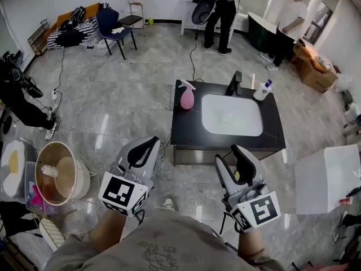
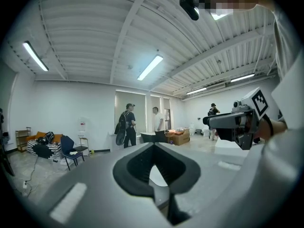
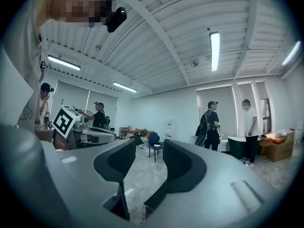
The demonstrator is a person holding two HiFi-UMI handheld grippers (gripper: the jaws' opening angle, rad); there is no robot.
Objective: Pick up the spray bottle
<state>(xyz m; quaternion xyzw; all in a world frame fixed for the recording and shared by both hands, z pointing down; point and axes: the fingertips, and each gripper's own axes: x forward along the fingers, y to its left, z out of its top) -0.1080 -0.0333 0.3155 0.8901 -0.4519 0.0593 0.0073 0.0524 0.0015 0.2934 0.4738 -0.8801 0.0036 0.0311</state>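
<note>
Head view shows a round wooden tub (image 1: pixel 76 179) on the floor at the left, with a small white thing (image 1: pixel 49 171) lying inside it. A brown cardboard box (image 1: pixel 316 75) sits far back on the right; what is in it is too small to tell. A white box (image 1: pixel 327 176) stands at the right, near the table.

The pink spray bottle (image 1: pixel 186 96) stands upright on the back left corner of the low black table (image 1: pixel 186 131). It is just beside the white tray (image 1: pixel 231 115) that lies flat on the table top. A white bottle (image 1: pixel 262 90) with a blue cap stands by the tray's back right corner. A black stand (image 1: pixel 234 84) is at the back edge, between the two bottles.

Both grippers are held low on the near side of the table, well apart from the spray bottle. The table's front edge lies between them and it. The left gripper (image 1: pixel 150 141) has its fingers together at the tips and holds nothing. The right gripper (image 1: pixel 232 157) has its fingers apart, and only floor shows in the gap.

The floor (image 1: pixel 124 106) is shiny grey tile. A blue chair (image 1: pixel 113 27) and a sofa (image 1: pixel 73 24) with a striped cover are far back on the left. Two people (image 1: pixel 223 16) stand at the back by the white wall. Long ceiling lights (image 3: pixel 214 51) show in both gripper views.
</note>
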